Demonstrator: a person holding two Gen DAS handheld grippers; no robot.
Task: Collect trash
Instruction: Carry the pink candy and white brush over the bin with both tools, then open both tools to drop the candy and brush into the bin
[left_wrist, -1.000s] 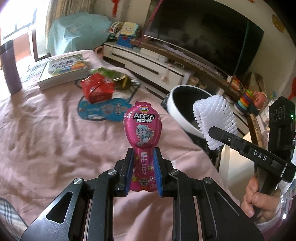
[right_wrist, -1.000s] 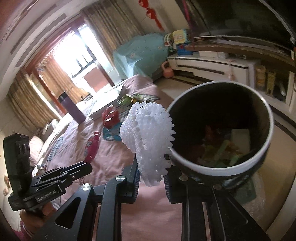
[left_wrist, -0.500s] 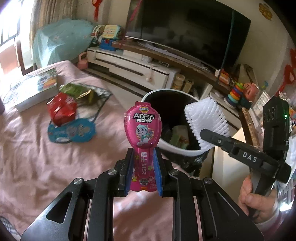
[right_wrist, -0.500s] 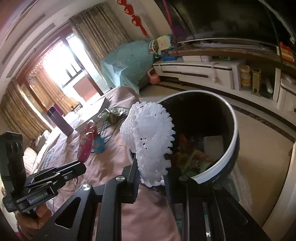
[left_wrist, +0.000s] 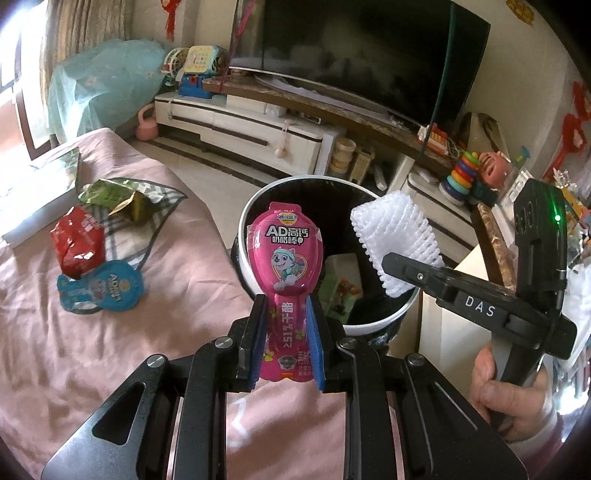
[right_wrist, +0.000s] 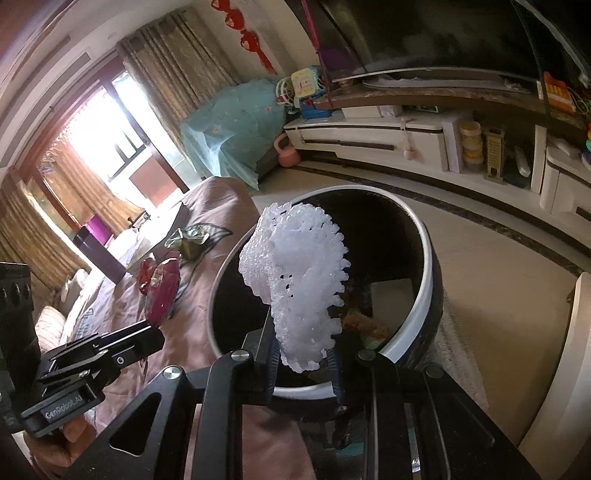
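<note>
My left gripper (left_wrist: 283, 334) is shut on a pink snack wrapper (left_wrist: 285, 258) and holds it upright at the near rim of the round bin (left_wrist: 246, 236), which has a white rim and dark inside. My right gripper (right_wrist: 301, 356) is shut on a white foam net (right_wrist: 299, 277) and holds it over the bin's (right_wrist: 428, 266) mouth; the net also shows in the left wrist view (left_wrist: 391, 240). Several pieces of trash lie in the bin. On the pink bedcover (left_wrist: 92, 350) lie a red wrapper (left_wrist: 75, 240), a blue wrapper (left_wrist: 101, 290) and a green-gold wrapper (left_wrist: 118, 195).
A book (left_wrist: 40, 188) lies at the bed's far left on the cover. A TV cabinet (left_wrist: 258, 125) with a large TV stands across the floor. A pale table edge (left_wrist: 443, 295) with toys stands right of the bin. A purple cup (right_wrist: 98, 240) stands on the bed.
Both grippers have swung toward the bin with their loads. The pink wrapper now overlaps the bin's rim, and the foam net sits further over the bin's mouth.
</note>
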